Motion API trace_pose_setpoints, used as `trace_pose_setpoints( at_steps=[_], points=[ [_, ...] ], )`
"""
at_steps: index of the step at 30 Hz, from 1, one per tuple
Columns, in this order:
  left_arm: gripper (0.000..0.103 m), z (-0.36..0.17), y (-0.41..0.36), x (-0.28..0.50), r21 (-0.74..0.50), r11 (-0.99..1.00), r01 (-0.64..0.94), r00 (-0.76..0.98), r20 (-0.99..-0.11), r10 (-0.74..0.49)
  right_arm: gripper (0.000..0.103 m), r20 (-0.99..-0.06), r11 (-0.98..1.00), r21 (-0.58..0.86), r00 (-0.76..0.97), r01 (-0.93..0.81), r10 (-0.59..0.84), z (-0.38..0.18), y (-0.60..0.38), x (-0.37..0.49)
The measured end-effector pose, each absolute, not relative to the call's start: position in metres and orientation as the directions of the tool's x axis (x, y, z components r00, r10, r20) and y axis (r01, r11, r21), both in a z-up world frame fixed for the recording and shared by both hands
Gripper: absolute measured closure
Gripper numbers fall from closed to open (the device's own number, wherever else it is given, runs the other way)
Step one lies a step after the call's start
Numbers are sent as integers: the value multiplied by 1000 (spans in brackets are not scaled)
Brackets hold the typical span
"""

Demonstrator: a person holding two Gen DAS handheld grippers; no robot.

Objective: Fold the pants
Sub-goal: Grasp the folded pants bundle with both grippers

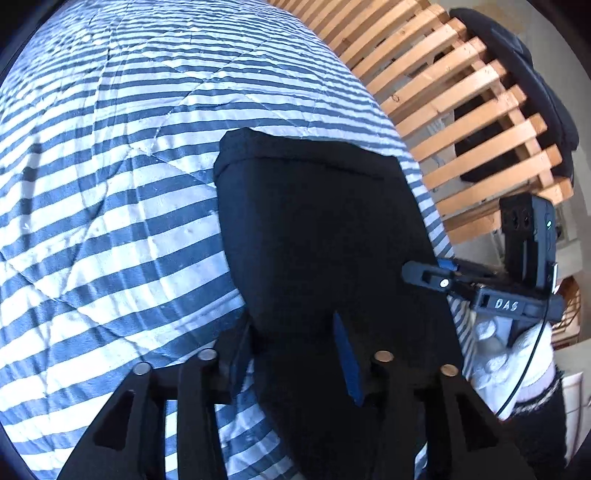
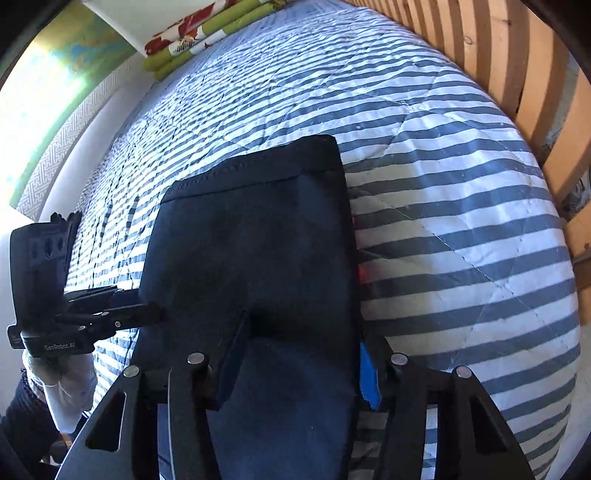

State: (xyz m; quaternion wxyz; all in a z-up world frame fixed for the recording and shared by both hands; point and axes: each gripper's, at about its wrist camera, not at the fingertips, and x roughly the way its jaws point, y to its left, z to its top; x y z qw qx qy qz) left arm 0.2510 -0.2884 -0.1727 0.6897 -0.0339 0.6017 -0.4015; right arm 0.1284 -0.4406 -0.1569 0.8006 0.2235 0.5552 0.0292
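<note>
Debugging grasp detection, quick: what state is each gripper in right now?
Left gripper: jaws apart around the pants; whether they clamp cannot be told.
Right gripper: pants cloth between its jaws too; clamping cannot be told.

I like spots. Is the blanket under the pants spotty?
No, the blanket under the dark pants has blue and white stripes, not spots.

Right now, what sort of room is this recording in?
Probably a bedroom: a blue-and-white striped quilt covers a mattress, a wooden slatted rail runs beside it, and folded floral bedding lies at the far end.
</note>
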Motion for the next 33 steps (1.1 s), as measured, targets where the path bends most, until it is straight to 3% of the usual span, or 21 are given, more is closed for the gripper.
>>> trace_pose_setpoints(
  at_steps=[2,3,4,5,7,11,14,16,18,20,22,23,24,26,29,33],
  points=[
    [49,-170,-295,246,-506,665,549,-37,-810,-585,55,-876,897,389,387,210,289,-157,-439,128],
    [54,-169,-299,243,-481,664,572,-21,-818,-574,57,-877,898,385,388,213,284,-157,-439,127],
    [72,-170,-302,241,-468,667,579,-15,-825,-565,59,-876,897,384,392,218,279,-157,-437,126],
    [81,-170,-301,240,-482,664,572,-27,-820,-572,62,-875,895,384,399,227,275,-156,-436,124],
    [89,-169,-299,240,-507,655,560,-36,-805,-592,69,-866,882,401,416,246,278,-154,-437,120],
    [91,-161,-288,238,-533,638,556,-38,-783,-620,84,-842,868,430,458,248,286,-141,-432,112],
    [91,-163,-283,239,-543,642,542,-47,-782,-621,85,-853,901,375,462,220,242,-134,-421,112],
    [90,-167,-285,242,-548,645,532,-55,-783,-620,82,-870,908,350,438,231,224,-137,-420,116],
    [82,-171,-285,244,-546,657,519,-53,-788,-613,66,-888,905,336,408,259,213,-142,-425,120],
    [64,-174,-283,244,-557,666,497,-63,-788,-612,55,-909,912,308,367,272,198,-152,-429,122],
    [65,-176,-280,242,-572,655,494,-69,-777,-626,54,-898,903,338,377,266,225,-155,-433,118],
    [70,-176,-281,240,-558,654,511,-58,-781,-622,54,-891,896,358,381,262,245,-156,-433,117],
    [75,-175,-283,236,-532,655,536,-44,-793,-608,63,-882,889,381,388,254,267,-158,-432,115],
    [90,-173,-286,232,-525,651,549,-39,-794,-607,70,-880,889,376,402,261,254,-158,-431,113],
    [92,-166,-285,230,-536,644,546,-30,-781,-624,90,-862,882,394,437,260,256,-143,-429,108],
    [93,-147,-268,224,-553,632,542,-13,-758,-652,92,-854,903,356,476,241,209,-119,-409,101]
  ],
)
